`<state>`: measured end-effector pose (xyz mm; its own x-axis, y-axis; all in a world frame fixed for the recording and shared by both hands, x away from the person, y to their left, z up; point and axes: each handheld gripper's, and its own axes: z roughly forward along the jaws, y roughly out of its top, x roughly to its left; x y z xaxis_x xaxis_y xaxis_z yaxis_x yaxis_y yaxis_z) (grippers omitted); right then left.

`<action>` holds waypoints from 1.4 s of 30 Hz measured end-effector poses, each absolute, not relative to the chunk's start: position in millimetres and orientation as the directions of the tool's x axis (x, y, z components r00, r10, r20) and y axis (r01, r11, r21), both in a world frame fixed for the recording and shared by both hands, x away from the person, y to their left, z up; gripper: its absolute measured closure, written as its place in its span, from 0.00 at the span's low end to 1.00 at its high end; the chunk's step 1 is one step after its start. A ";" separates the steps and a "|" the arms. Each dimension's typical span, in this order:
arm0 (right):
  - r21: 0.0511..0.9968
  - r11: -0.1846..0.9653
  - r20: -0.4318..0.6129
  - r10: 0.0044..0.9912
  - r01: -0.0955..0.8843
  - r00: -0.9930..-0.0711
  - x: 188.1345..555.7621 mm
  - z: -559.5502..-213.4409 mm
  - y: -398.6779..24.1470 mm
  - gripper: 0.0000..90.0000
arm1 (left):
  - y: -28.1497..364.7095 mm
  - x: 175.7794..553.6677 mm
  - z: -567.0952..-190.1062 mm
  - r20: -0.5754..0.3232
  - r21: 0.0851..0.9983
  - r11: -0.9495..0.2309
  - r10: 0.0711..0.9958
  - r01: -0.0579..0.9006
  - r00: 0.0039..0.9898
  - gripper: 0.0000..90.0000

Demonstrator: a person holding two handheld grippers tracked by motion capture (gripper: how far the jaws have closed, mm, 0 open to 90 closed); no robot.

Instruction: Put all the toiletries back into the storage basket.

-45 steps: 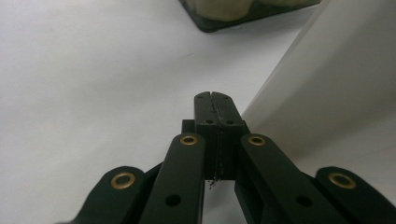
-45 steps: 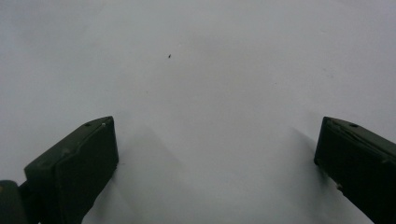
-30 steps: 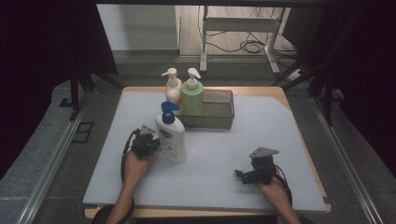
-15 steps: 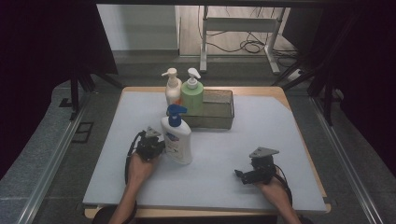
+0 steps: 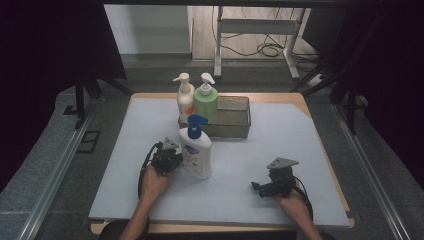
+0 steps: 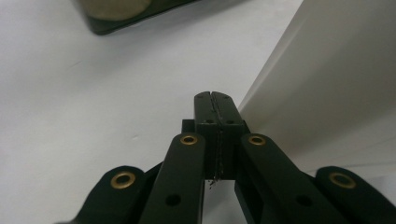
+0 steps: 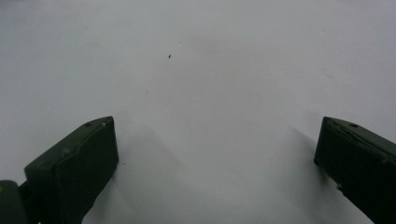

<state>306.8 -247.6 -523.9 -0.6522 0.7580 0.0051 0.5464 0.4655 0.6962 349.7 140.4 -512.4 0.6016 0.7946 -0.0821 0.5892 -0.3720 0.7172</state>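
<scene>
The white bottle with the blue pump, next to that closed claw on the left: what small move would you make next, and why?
Probably open the left gripper and turn it toward the white bottle. Its jaws are pressed shut on nothing, beside the bottle. The bottle stands upright on the table, outside the basket that holds two others.

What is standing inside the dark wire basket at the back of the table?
Two pump bottles stand at the left end of the basket: a cream bottle and a green bottle. The rest looks empty, but the white bottle in front covers part of the basket's front wall.
</scene>
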 end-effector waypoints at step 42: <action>0.696 0.465 0.006 0.759 0.547 -0.651 306.9 -523.9 -247.6 0.00 | 77.2 331.7 -510.3 -0.072 0.704 -0.469 0.700 0.533 0.710 0.99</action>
<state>306.9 -247.6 -523.9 -0.6512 0.7589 0.0056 0.5473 0.4646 0.6961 331.7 77.2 -510.3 0.7105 0.7000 -0.0718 0.5332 -0.4689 0.7041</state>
